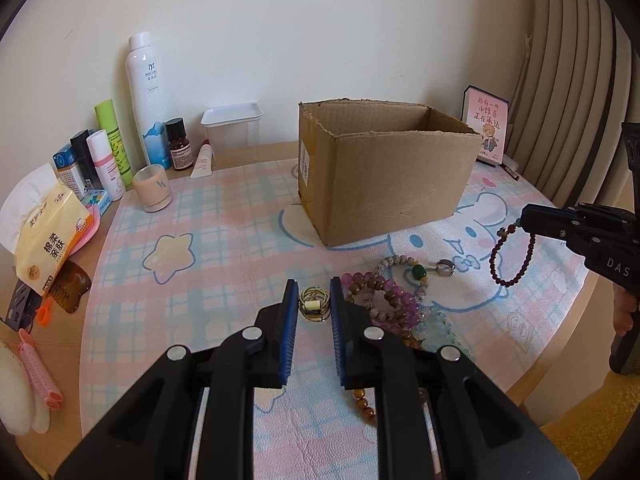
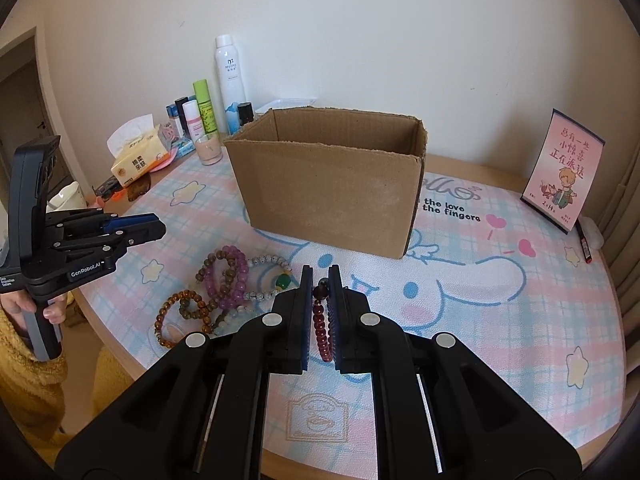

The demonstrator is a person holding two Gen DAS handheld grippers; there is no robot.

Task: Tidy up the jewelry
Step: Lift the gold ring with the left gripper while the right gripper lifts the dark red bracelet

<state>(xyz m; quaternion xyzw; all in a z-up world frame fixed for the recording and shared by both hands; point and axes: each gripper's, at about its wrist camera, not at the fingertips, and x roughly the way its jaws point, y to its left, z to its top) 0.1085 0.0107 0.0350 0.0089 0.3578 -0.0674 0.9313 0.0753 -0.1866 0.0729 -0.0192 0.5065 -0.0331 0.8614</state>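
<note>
An open cardboard box stands in the middle of the pastel cartoon mat. My left gripper is shut on a small gold coiled ring, held above the mat. To its right several bead bracelets lie in a pile: purple, brown, white and pale green. A silver ring lies beyond them. Raised in front of the box, my right gripper is shut on a dark red bead bracelet, which hangs from its pads.
Bottles, a pink cup, a tissue pack and combs crowd the table's left side. A white tub sits behind them by the wall. A pink card and a pen stand at the right. A person's hand holds the left handle.
</note>
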